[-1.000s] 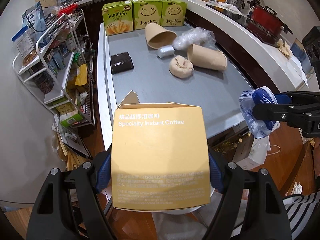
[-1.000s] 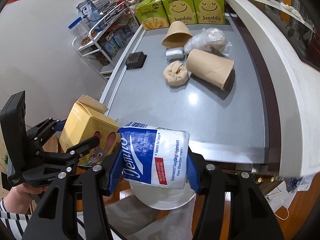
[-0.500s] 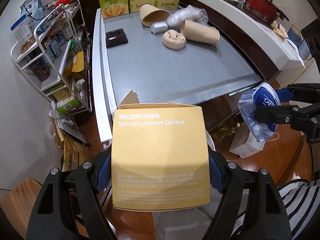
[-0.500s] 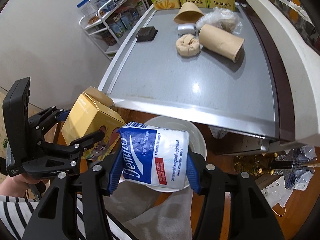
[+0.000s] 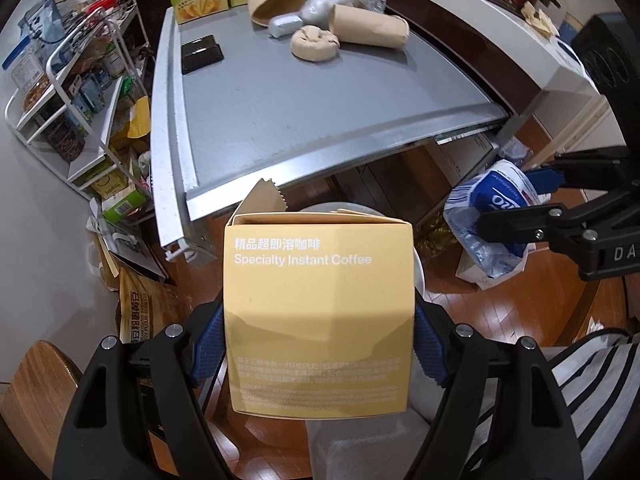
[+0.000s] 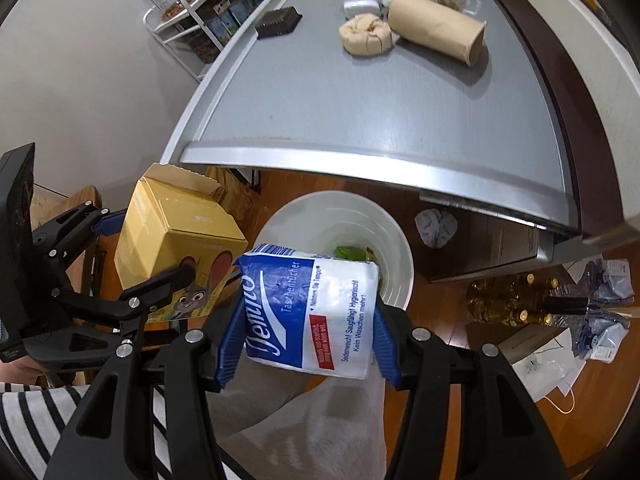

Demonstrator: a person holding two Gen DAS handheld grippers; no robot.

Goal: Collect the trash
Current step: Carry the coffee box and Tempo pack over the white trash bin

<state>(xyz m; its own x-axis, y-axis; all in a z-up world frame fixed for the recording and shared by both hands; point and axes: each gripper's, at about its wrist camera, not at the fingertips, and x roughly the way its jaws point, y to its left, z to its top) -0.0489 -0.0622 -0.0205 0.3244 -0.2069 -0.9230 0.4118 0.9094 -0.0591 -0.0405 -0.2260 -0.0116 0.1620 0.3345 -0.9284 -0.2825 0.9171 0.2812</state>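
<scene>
Left hand-held gripper (image 5: 318,340): clamped on the yellow coffee box (image 5: 318,312), blue pads pressing both its sides, top flaps open.
Right hand-held gripper (image 6: 308,332): closed on the blue-and-white tissue pack (image 6: 310,312).
White bin (image 6: 396,236): on the wooden floor, just off the near edge of the counter (image 6: 360,96); both held items hang over it.
Far end of counter: two paper cups (image 5: 370,28), crumpled paper ball (image 5: 314,42), black tray (image 5: 200,54).

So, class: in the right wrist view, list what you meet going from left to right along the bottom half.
left gripper → yellow coffee box → Tempo tissue pack → crumpled grey wad on the floor → glass bottles
</scene>
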